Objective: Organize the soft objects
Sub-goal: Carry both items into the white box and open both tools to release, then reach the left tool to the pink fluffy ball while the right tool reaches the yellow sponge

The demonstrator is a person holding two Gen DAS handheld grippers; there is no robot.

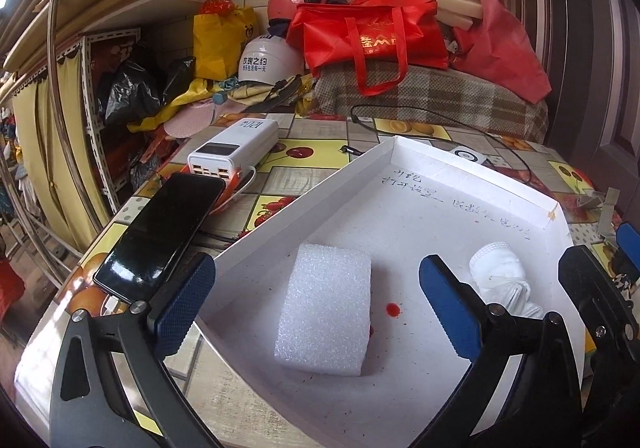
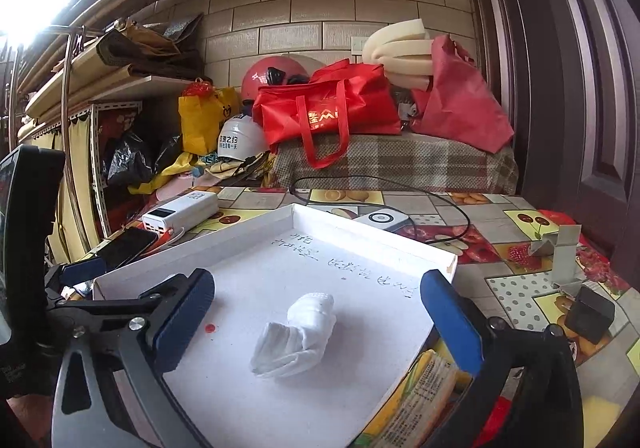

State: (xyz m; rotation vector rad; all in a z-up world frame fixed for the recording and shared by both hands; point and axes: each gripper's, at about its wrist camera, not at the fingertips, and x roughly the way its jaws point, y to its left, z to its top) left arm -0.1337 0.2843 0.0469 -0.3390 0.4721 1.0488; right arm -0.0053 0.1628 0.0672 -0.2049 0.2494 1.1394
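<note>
A white foam block [image 1: 326,308] lies flat in a shallow white tray [image 1: 440,204] on the fruit-patterned table. My left gripper [image 1: 316,288] stands open around the block, with a gap at each blue pad. A white rolled sock [image 2: 300,332] lies in the tray [image 2: 372,244] further right. My right gripper [image 2: 318,288] is open around the sock, and neither pad touches it. In the left wrist view the sock [image 1: 500,280] shows beyond my left gripper's right finger. The foam block is hidden in the right wrist view.
A black phone [image 1: 160,236] leans on a white power bank [image 1: 236,148] left of the tray. A black cable [image 1: 440,132] runs behind it. A grey stand [image 2: 564,256] and a small black box [image 2: 592,312] sit to the right. Bags and helmets crowd the back.
</note>
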